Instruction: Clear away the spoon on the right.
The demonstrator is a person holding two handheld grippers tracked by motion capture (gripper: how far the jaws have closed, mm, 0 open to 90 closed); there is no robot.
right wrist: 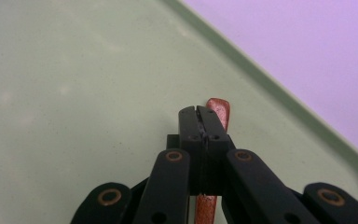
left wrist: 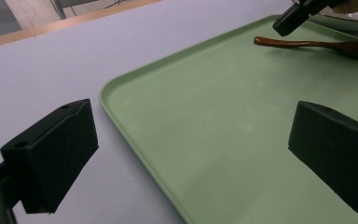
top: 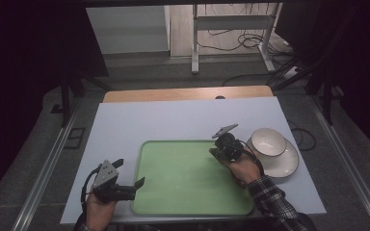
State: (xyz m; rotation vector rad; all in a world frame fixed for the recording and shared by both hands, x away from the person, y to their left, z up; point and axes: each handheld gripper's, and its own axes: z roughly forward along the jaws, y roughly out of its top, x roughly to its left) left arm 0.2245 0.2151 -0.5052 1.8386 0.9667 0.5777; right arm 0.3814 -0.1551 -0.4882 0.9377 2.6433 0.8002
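A brown wooden spoon (left wrist: 307,44) lies on the green tray (top: 183,178) near its far right corner. In the right gripper view its handle tip (right wrist: 218,108) pokes out just past my right gripper (right wrist: 198,109), whose jaws are pressed together right over the handle. From the left gripper view the right gripper (left wrist: 289,21) sits a little above the spoon, with a thin gap showing. My left gripper (top: 136,188) rests at the tray's near left edge, open, with nothing between its fingers (left wrist: 56,154).
A white bowl (top: 268,142) sits on a white plate (top: 286,166) right of the tray, close to my right hand. The tray lies on a pale table (top: 173,120) with a wooden strip at its far edge. Cables and a stand are on the floor beyond.
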